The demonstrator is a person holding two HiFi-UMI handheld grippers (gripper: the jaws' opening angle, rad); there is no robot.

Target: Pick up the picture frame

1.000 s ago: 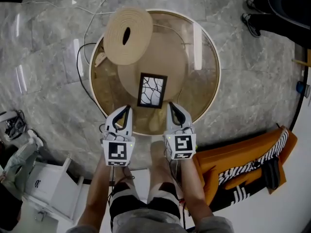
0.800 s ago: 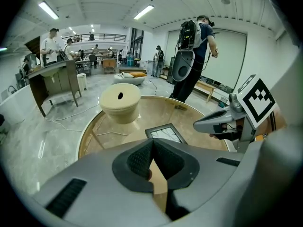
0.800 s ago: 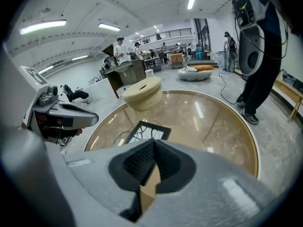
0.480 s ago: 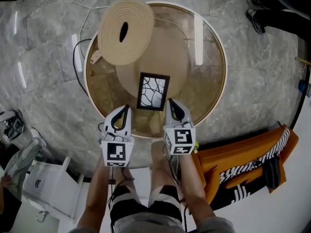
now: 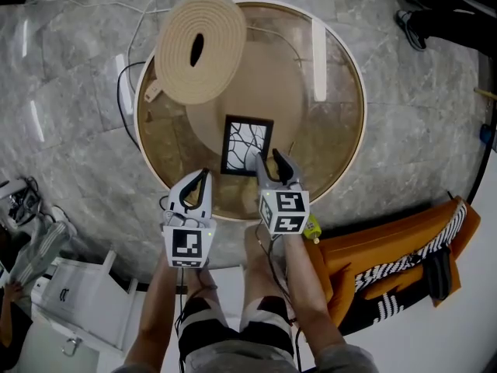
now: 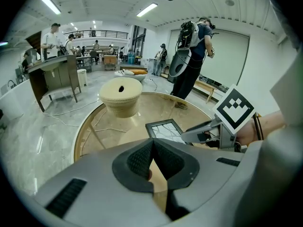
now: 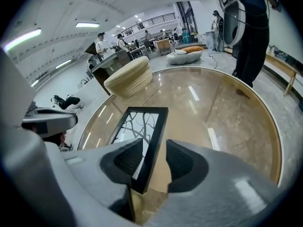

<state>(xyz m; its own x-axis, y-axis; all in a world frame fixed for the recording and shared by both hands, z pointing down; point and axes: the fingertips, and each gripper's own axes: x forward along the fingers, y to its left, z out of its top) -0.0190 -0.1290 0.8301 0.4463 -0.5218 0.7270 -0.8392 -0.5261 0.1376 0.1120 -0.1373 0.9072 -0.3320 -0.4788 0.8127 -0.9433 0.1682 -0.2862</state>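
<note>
The picture frame (image 5: 247,144), black-edged with a branch drawing, lies flat on the round glass table (image 5: 353,130). My right gripper (image 5: 272,162) is at its near right corner, and its jaws are opening. In the right gripper view the frame (image 7: 142,126) has its right edge between the pads of that gripper (image 7: 154,157), with a gap on the right side. My left gripper (image 5: 202,176) hangs shut over the table's near rim, left of the frame, holding nothing. The left gripper view shows its jaws (image 6: 152,143) closed, with the frame (image 6: 163,128) and right gripper (image 6: 208,129) beyond.
A round woven hat-like piece (image 5: 200,49) sits at the table's far left. Cables run under the glass. An orange chair (image 5: 388,263) stands to my right and a white stand (image 5: 78,294) to my left. A person (image 6: 191,56) stands beyond the table.
My right gripper has moved forward and down to the frame's near right corner, and its jaws have gone from shut to open around the edge. The left gripper has barely shifted.
</note>
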